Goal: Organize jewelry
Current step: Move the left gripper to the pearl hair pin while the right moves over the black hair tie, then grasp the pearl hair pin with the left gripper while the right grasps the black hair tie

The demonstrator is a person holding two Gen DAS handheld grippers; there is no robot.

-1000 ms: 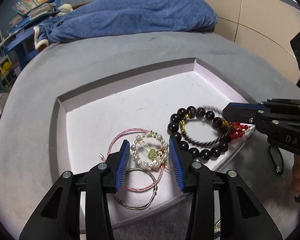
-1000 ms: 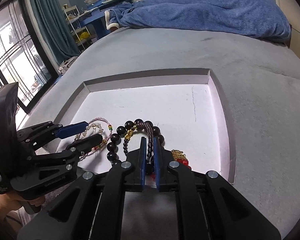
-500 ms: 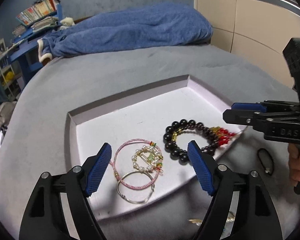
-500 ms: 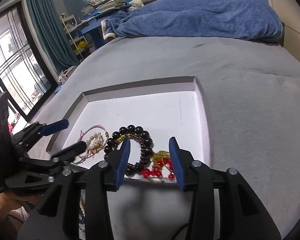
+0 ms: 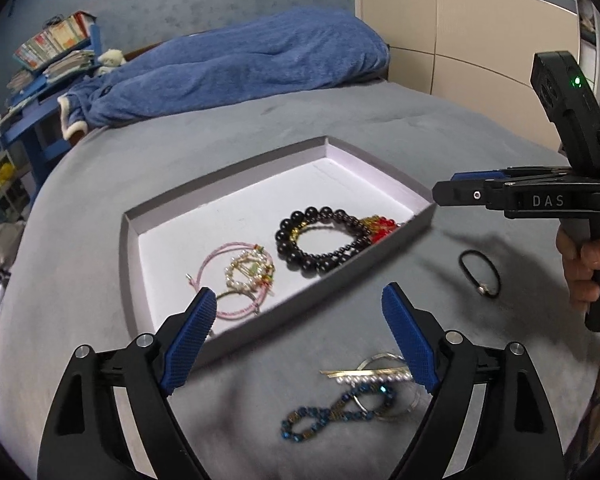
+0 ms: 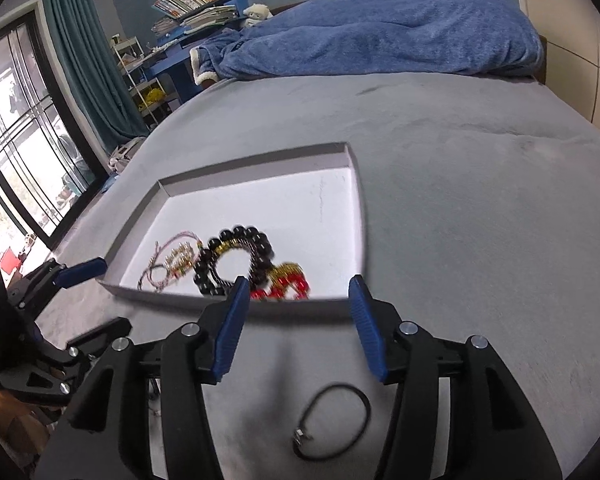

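Note:
A shallow white tray (image 5: 396,184) (image 6: 356,200) lies on the grey bed. In it are a black bead bracelet (image 5: 320,240) (image 6: 236,256), a red and gold beaded piece (image 5: 380,226) (image 6: 284,280), a pearl bracelet (image 5: 248,270) and a pink cord bracelet (image 5: 220,264). On the bed in front of the tray lie a blue bead chain (image 5: 336,412), a pearl bar clip (image 5: 372,376) and a black cord bracelet (image 5: 480,274) (image 6: 332,420). My left gripper (image 5: 300,340) is open and empty above the blue chain. My right gripper (image 6: 296,320) is open and empty above the black cord.
A blue blanket (image 5: 240,68) (image 6: 380,32) lies at the far end of the bed. A shelf with books (image 6: 196,0) and a window (image 6: 16,140) stand on the left. Wardrobe doors (image 5: 480,32) are on the right.
Both grippers have opened wide and pulled back out of the tray toward me. The right one let go of the black bead bracelet, which stays in the tray.

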